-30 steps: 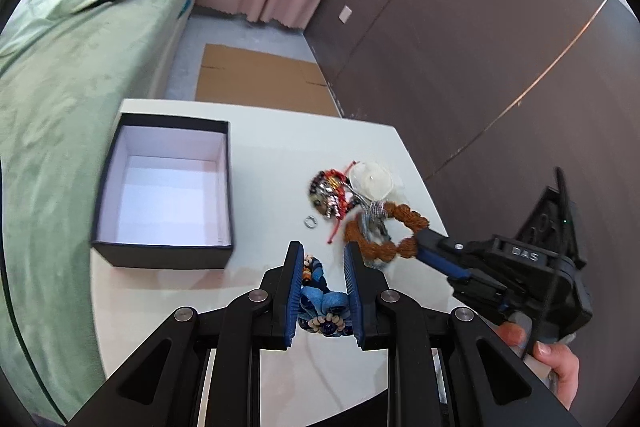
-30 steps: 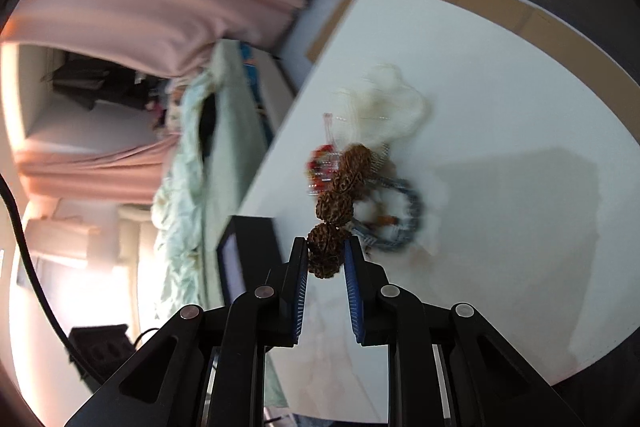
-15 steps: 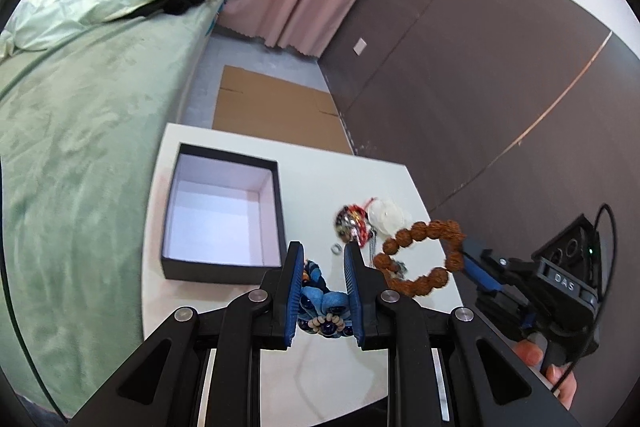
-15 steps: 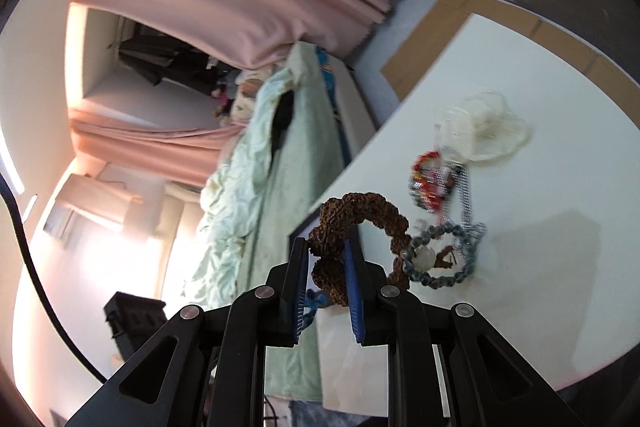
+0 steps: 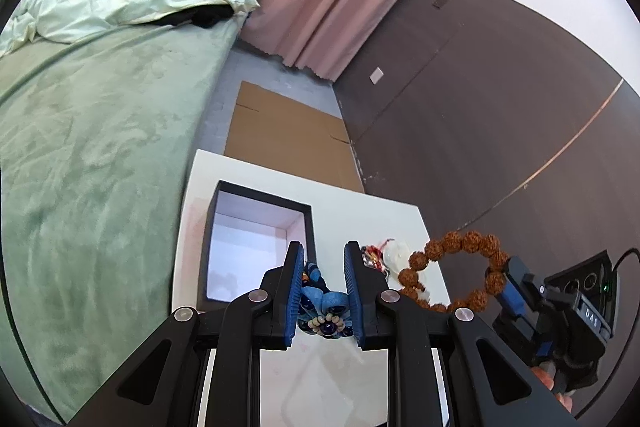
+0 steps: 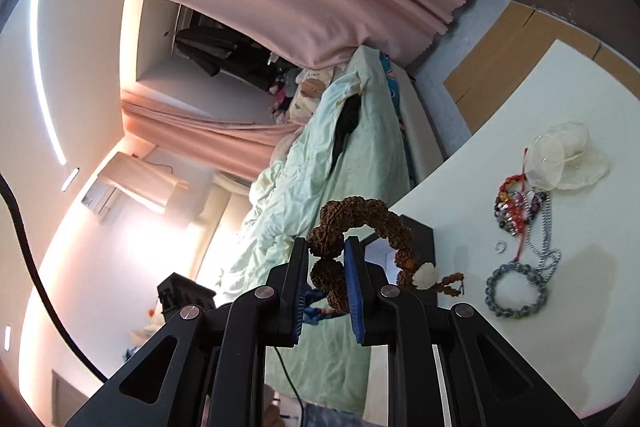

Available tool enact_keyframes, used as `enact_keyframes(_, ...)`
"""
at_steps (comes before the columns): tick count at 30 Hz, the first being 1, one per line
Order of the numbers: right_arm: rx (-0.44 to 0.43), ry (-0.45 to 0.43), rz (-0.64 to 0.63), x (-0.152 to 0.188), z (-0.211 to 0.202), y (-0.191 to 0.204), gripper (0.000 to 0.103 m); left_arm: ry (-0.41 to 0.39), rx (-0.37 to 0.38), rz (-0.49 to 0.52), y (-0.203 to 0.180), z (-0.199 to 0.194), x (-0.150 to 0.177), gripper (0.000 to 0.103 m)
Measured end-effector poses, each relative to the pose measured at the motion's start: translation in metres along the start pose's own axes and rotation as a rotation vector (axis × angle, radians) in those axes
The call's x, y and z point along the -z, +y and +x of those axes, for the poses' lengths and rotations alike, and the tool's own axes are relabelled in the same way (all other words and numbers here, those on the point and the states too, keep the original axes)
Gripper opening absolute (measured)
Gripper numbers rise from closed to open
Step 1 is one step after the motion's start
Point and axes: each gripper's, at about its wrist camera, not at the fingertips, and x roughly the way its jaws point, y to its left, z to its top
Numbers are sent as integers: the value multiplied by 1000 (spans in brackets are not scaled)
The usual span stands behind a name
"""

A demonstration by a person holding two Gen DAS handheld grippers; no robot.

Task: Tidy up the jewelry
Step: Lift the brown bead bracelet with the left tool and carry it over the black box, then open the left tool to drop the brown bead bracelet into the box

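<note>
White tabletop [image 5: 336, 379] is lying beneath both of my tools. Nearest, I am pinching the blue beaded piece [image 5: 322, 305] in my left gripper [image 5: 322, 293], held clear of the surface for transfer. My right gripper [image 6: 326, 277] is clamping the brown seed bracelet [image 6: 360, 223] by one bead, leaving its loop hanging free. Beyond, the black box [image 5: 256, 247] is sitting open and apparently empty, ready to receive them. Farther right, the grey bead bracelet [image 6: 516, 291], chains and pouch [image 6: 564, 155] are waiting unsorted.
</note>
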Motion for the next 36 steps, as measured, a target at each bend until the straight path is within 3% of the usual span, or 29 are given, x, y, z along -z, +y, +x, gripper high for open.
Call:
enact_keyframes(4, -10, 8, 18, 3, 9, -2, 20, -32, 47, -31, 6, 4, -6, 22)
enact_keyframes(6, -13, 11, 22, 4, 13, -2, 20, -43, 56, -52, 10, 7, -10, 28)
enact_keyframes(8, -22, 14, 26, 5, 17, -2, 20, -32, 56, -61, 12, 12, -13, 46)
enact_keyframes(10, -34, 20, 28, 5, 23, -1, 20, -31, 55, -89, 15, 13, -14, 76)
enact_keyframes(12, -33, 30, 26, 5, 29, -1, 20, -53, 64, -109, 17, 8, -14, 83)
enact_keyframes(17, -53, 61, 24, 9, 46, 1, 20, -76, 36, -117, 22, -3, -18, 83)
enact_keyframes(24, -166, 110, 56, 15, 84, 0, 20, -115, 9, -127, 32, -16, -21, 83)
enact_keyframes(26, -84, 156, 52, 16, 102, -6, 21, -121, 8, -128, 33, -18, -20, 83)
enact_keyframes(27, -50, 170, 68, 16, 107, -13, 30, -119, 5, -125, 34, -18, -20, 83)
enact_keyframes(28, -19, 182, 96, 17, 109, -20, 47, -118, 2, -121, 34, -18, -20, 83)
enact_keyframes(29, 28, 185, 140, 18, 108, -31, 52, -116, -1, -115, 33, -18, -19, 83)
enact_keyframes(34, 37, 157, 84, 8, 84, -25, 54, -102, -7, -83, 26, -16, -16, 83)
enact_keyframes(36, 62, 131, 49, 4, 70, -20, 62, -93, -13, -60, 20, -14, -13, 83)
